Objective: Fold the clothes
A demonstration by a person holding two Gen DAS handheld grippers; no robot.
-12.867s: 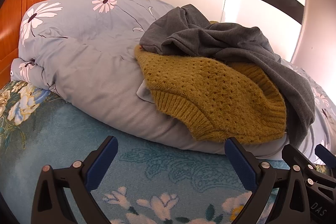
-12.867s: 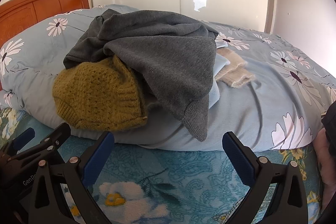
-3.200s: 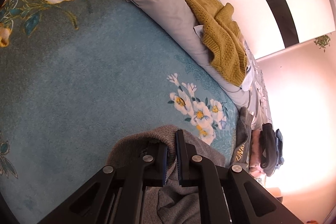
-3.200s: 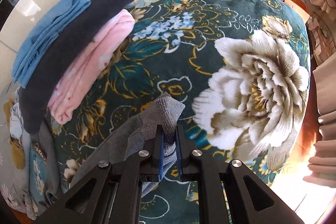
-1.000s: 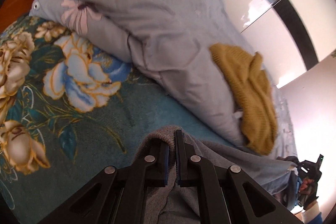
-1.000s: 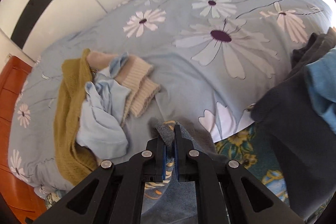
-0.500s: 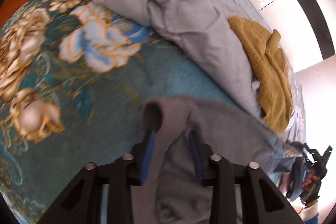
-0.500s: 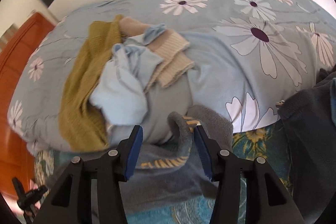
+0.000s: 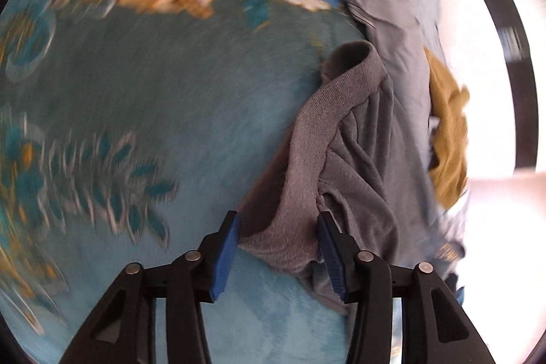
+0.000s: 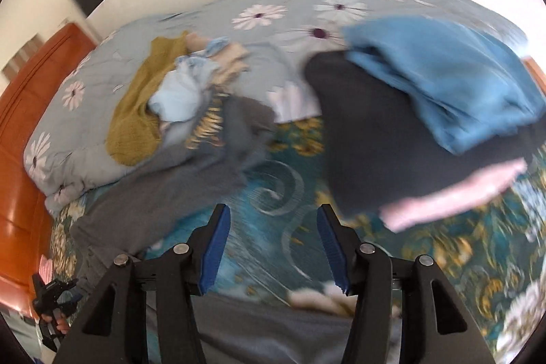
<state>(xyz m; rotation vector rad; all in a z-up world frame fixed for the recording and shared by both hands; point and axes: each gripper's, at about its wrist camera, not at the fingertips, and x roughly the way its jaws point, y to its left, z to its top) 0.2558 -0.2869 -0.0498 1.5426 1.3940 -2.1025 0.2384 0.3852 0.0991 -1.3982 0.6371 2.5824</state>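
While the grey sweater (image 9: 344, 166) is lying loose across the teal floral blanket (image 9: 170, 125), you are holding both tools spread and gripping nothing: the left gripper (image 9: 278, 253) has its blue pads either side of a ribbed edge at lower centre of its view without pinching it, and the right gripper (image 10: 273, 248) is hanging over bare blanket at lower centre of its view. The sweater is running from centre right of the left view, cuff curled up against the grey-blue duvet (image 9: 392, 23), and in the right view it is stretching from lower left toward centre, printed side up.

My read: you are laying it flat for folding. Both views are smearing, so slow down. Smooth out the bunched wrinkles beside the ribbed band before folding, or the fold will trap them. Keep it off the duvet edge and away from the folded stack (image 10: 426, 111) at the right. The mustard sweater (image 10: 140, 111) is sitting on the duvet, upper left.
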